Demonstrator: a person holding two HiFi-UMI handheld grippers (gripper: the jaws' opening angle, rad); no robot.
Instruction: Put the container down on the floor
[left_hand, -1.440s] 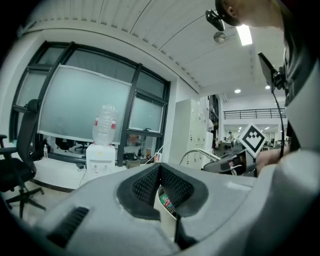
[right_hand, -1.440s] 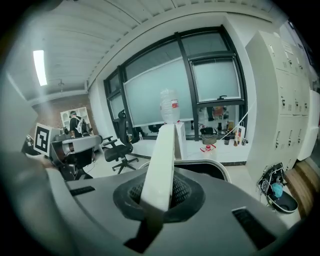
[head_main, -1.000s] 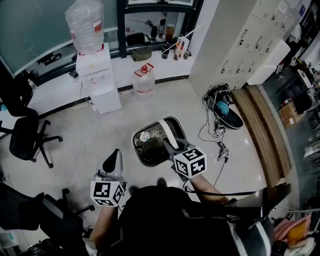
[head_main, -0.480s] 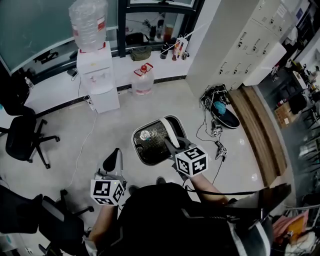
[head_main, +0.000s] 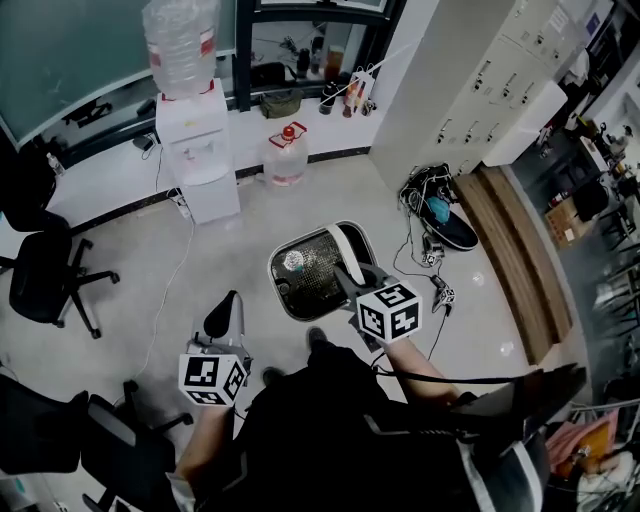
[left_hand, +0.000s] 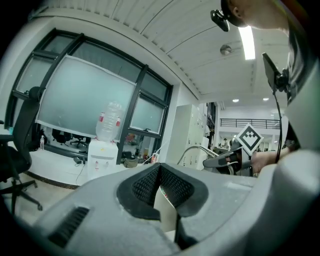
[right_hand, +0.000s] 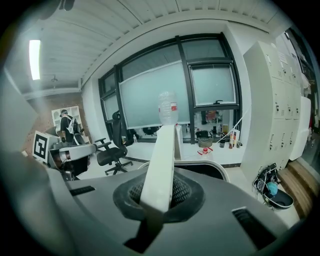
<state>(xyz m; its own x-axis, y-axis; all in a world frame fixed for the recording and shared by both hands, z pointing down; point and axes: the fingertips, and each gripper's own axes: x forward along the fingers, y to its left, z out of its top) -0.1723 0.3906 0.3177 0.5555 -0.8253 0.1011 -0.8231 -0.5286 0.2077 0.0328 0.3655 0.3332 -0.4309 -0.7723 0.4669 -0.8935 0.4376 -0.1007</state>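
Container (head_main: 312, 270): a dark-lined tub with a white rim, in front of the person at centre. It appears to hang clear of the floor (head_main: 220, 250). A small silvery item lies inside at its far left.

Right gripper (head_main: 350, 282): clamped on the white handle (head_main: 352, 248), close to the middle of its arch.

Left gripper (head_main: 226, 310): jaws together, nothing between them, well apart from the container on the near left.

Handling, as judged: stiff plastic, light to moderate weight. The handle is a smooth, flat strip, so it may slide or pivot in the pads and let the tub swing. The mid-handle hold looks correct, since it keeps the load level. The glossy floor may let the tub skid when it lands.
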